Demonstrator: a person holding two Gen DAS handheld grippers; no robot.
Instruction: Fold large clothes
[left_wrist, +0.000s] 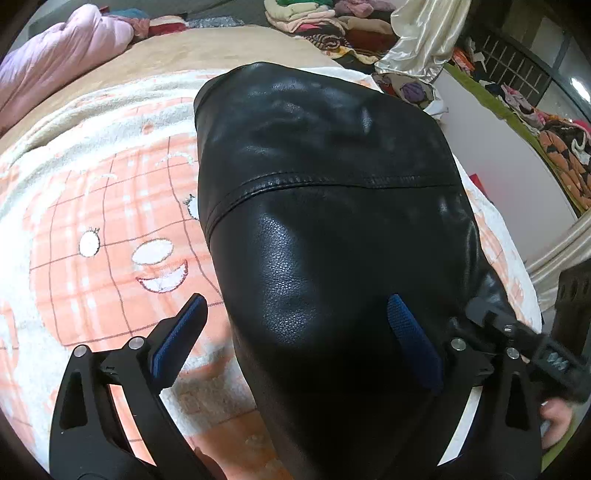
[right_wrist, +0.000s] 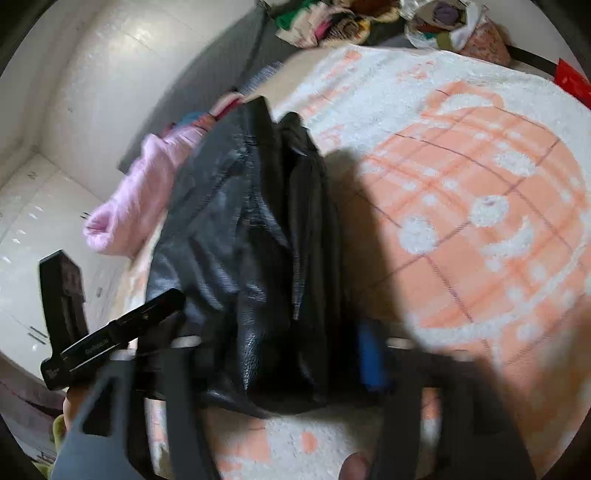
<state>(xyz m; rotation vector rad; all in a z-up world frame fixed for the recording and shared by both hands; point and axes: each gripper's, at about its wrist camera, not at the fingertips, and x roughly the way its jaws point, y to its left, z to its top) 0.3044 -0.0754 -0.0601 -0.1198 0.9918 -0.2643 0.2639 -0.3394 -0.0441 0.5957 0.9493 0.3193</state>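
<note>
1. The black leather jacket (left_wrist: 325, 206) is laid folded on the peach-and-white blanket (left_wrist: 103, 221).
2. The left gripper (left_wrist: 295, 328) is held wide open over it, nothing grasped.
3. The right gripper (right_wrist: 280, 354) is blurred; the jacket's edge lies between its fingers, but its grip cannot be told.

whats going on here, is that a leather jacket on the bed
A person with a handheld gripper in each hand is folding a black leather jacket on a bed covered by a peach-and-white cartoon blanket. The left gripper is open, its fingers straddling the near end of the jacket. The right gripper also has the bunched leather between its fingers, but that view is blurred, so its grip is unclear. Piles of other clothes lie beyond the bed.
</note>
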